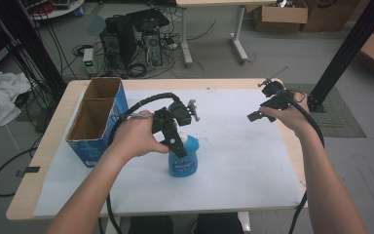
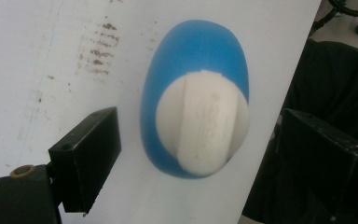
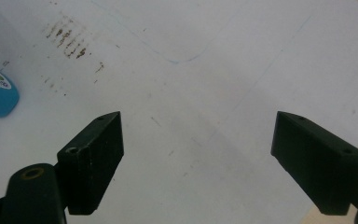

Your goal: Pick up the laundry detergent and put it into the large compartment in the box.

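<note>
High view count: one blue box (image 1: 97, 122), one blue bottle (image 1: 182, 158), two tongs, one bench (image 1: 233, 161).
Left tongs (image 1: 175, 141): open, one jaw on each side of the bottle's white cap (image 2: 203, 121), not touching it.
Bottle: upright, middle of the bench.
Right tongs (image 1: 258, 113): open, holding nothing, well apart from the bottle.
Hidden: bottle's top, behind the left tongs.

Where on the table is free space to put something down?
The white sheet is bare between the blue bottle and the right hand-held gripper, and along its near edge. It is crowded between bottle and cardboard box, where the left hand-held gripper hangs.
</note>
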Motion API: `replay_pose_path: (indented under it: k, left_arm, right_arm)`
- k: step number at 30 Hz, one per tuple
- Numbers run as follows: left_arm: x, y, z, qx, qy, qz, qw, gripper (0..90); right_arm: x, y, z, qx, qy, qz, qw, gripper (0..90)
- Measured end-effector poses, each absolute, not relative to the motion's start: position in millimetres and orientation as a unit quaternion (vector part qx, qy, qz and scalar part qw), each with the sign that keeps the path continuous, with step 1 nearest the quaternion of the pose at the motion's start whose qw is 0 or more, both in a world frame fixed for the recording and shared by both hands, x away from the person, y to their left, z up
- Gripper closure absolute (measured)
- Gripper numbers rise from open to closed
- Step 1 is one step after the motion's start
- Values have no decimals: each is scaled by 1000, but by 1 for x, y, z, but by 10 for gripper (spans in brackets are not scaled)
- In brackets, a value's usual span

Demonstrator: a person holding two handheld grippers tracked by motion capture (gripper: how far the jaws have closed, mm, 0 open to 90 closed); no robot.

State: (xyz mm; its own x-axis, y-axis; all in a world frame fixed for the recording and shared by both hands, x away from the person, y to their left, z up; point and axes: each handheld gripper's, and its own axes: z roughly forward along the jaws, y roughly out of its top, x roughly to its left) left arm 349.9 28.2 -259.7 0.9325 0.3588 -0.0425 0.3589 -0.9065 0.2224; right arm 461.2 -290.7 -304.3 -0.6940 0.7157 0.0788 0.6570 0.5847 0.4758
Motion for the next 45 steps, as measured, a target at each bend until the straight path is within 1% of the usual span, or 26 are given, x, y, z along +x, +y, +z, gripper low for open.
replay_pose_path:
  k: [12, 18, 33, 45]
  left_arm:
    - [356, 14, -273, 983, 162, -2, 84, 162]
    - [357, 9, -278, 984, 161, -3, 71, 184]
    - [358, 2, -286, 987, 158, 3, 39, 282]
    - [359, 0, -290, 987, 157, 2, 30, 360]
  right_arm:
    - [460, -293, -305, 387, 887, 243, 59, 169]
    - [461, -292, -306, 386, 888, 243, 58, 168]
    - [461, -293, -308, 385, 888, 244, 55, 170]
    - [462, -294, -309, 386, 888, 245, 54, 171]
